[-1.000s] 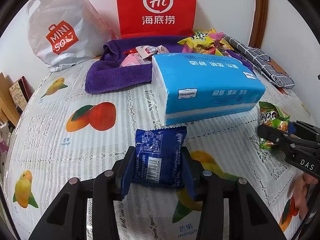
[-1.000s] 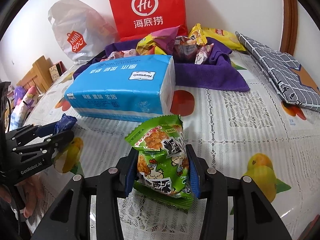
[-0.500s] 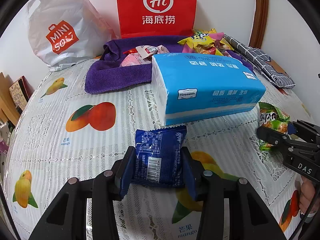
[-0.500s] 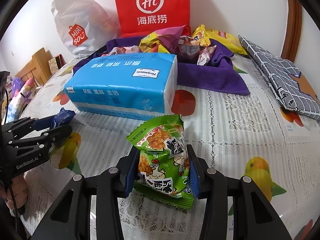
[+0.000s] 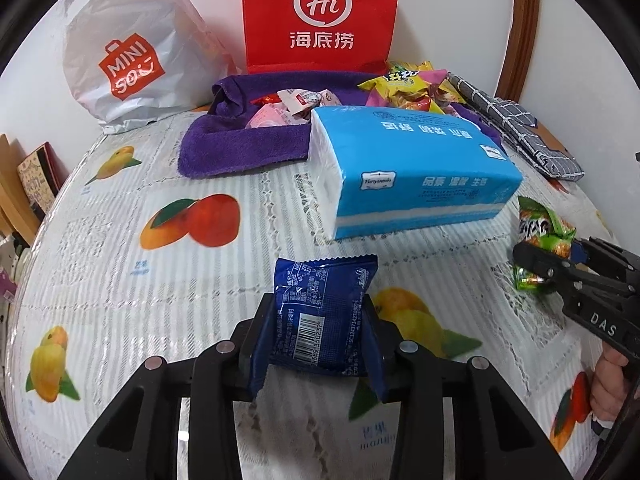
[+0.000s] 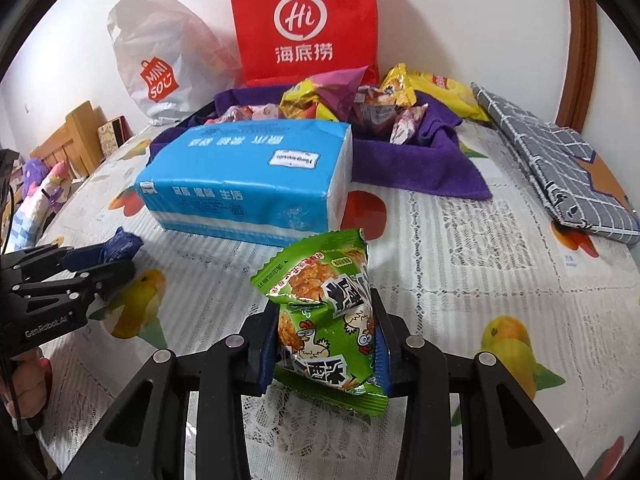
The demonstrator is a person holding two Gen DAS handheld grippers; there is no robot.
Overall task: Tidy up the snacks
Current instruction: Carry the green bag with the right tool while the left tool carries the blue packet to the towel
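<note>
My left gripper (image 5: 318, 334) has its jaws closing on a dark blue snack packet (image 5: 320, 316), both pads pressed against its sides, just above the fruit-print tablecloth. My right gripper (image 6: 326, 344) is closing the same way on a green snack packet (image 6: 324, 312) that stands upright between its pads. In the left wrist view the right gripper (image 5: 548, 256) shows at the right edge with the green packet (image 5: 540, 232). Seen from the right wrist, the left gripper (image 6: 104, 264) sits at the left with the blue packet (image 6: 120, 246). Several more snacks (image 6: 340, 104) lie on a purple towel (image 6: 420, 168) behind.
A blue tissue pack (image 5: 416, 168) lies between the grippers and the towel. A red paper bag (image 5: 320, 16) and a white plastic bag (image 5: 128, 52) stand against the wall. A folded grey checked cloth (image 6: 560, 168) lies at the right. A hand (image 5: 608, 388) holds the right gripper.
Both pairs of jaws have narrowed slightly on their packets, and the green packet now bulges and creases between the pads. Neither hand has shifted noticeably.
</note>
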